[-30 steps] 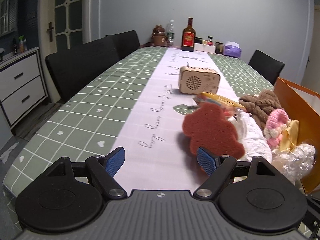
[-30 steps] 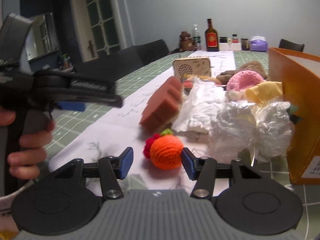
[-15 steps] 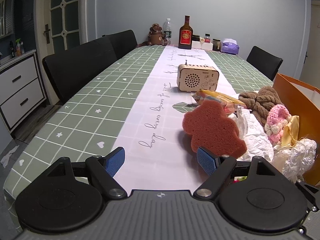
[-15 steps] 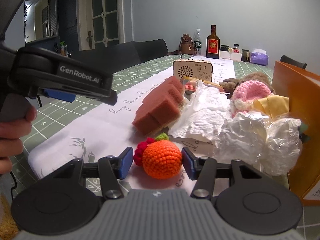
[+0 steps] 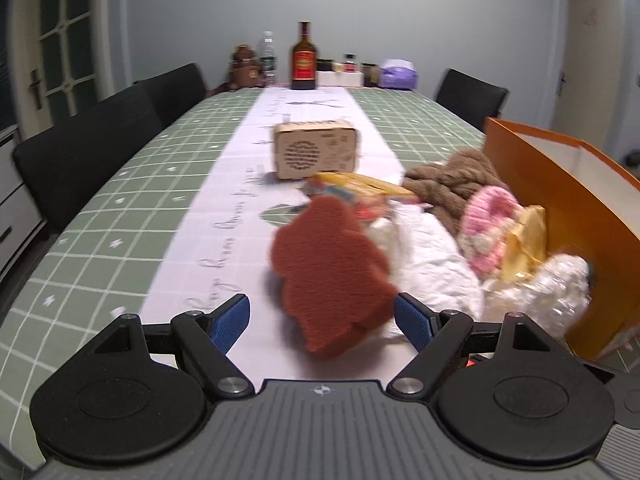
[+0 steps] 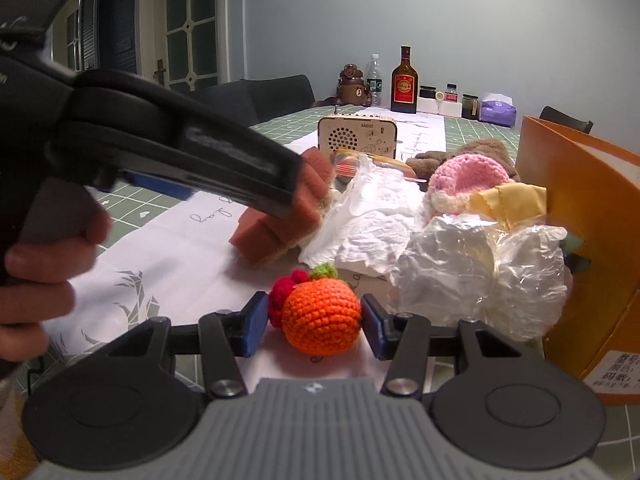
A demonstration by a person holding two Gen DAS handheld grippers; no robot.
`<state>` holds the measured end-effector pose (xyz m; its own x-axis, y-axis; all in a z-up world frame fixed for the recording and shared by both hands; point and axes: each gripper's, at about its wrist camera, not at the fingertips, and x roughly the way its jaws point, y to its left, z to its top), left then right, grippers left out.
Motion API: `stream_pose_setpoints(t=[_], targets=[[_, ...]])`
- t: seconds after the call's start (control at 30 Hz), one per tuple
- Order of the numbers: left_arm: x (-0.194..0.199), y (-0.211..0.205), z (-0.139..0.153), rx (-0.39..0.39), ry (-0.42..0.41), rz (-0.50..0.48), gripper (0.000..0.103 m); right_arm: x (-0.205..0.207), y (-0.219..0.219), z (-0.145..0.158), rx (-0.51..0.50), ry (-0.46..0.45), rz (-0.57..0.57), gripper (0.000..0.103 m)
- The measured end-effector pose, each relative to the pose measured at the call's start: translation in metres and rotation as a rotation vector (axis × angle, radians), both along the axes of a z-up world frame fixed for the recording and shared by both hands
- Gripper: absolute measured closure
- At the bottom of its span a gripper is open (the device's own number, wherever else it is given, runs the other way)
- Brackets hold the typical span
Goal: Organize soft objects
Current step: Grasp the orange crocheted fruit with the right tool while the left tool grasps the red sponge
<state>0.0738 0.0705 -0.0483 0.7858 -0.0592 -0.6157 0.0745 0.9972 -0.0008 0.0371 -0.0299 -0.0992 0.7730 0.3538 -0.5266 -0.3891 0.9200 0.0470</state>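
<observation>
A rust-brown sponge lies on the white table runner, its near part between the blue pads of my left gripper, which is open. The picture is blurred by motion. An orange crochet fruit with red berries and a green leaf rests on the runner between the fingers of my right gripper. Its pads sit close beside the fruit without squeezing it. In the right wrist view a hand holds the left gripper over the sponge.
A heap of soft things lies right of the sponge: white crumpled plastic, a pink crochet hat, a brown knit piece, a yellow cloth, a clear-wrapped bundle. An orange paper bag stands at the right. A wooden radio sits behind.
My left gripper has moved forward and right, so the sponge now sits between its fingers. The right gripper has crept up to the orange fruit, which looks larger between its pads.
</observation>
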Motion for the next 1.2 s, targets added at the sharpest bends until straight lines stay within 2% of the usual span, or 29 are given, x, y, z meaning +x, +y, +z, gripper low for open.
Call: stream_pose_setpoints(t=[0.2,0.33,0.57,0.7,0.83,0.93,1.07,1.2], targets=[[0.005,-0.019,-0.006,0.02,0.01,-0.052,0.007,0.001,0.0,-0.001,0.0,-0.008,0.008,0.053],[0.014,-0.03,-0.014,0.073,-0.012,-0.076,0.007,0.0,-0.001,-0.001,0.002,-0.008,0.016,0.053],[0.026,-0.017,-0.021,0.136,-0.022,0.012,0.007,-0.003,-0.003,-0.001,-0.006,-0.01,0.031,0.053],[0.021,0.005,-0.014,0.128,-0.044,0.067,0.007,-0.003,-0.001,-0.002,-0.019,-0.009,0.041,0.053],[0.019,0.027,-0.007,0.111,-0.068,0.133,0.007,0.0,0.001,-0.007,-0.024,0.032,0.049,0.055],[0.021,0.04,-0.007,0.098,-0.082,0.158,0.007,-0.002,0.004,-0.008,-0.05,0.021,0.052,0.055],[0.021,0.045,-0.011,0.119,-0.092,0.139,0.007,-0.002,0.004,-0.007,-0.043,0.026,0.045,0.055],[0.007,0.034,-0.01,0.149,-0.14,0.021,0.007,0.0,0.006,-0.007,-0.048,0.024,0.04,0.054]])
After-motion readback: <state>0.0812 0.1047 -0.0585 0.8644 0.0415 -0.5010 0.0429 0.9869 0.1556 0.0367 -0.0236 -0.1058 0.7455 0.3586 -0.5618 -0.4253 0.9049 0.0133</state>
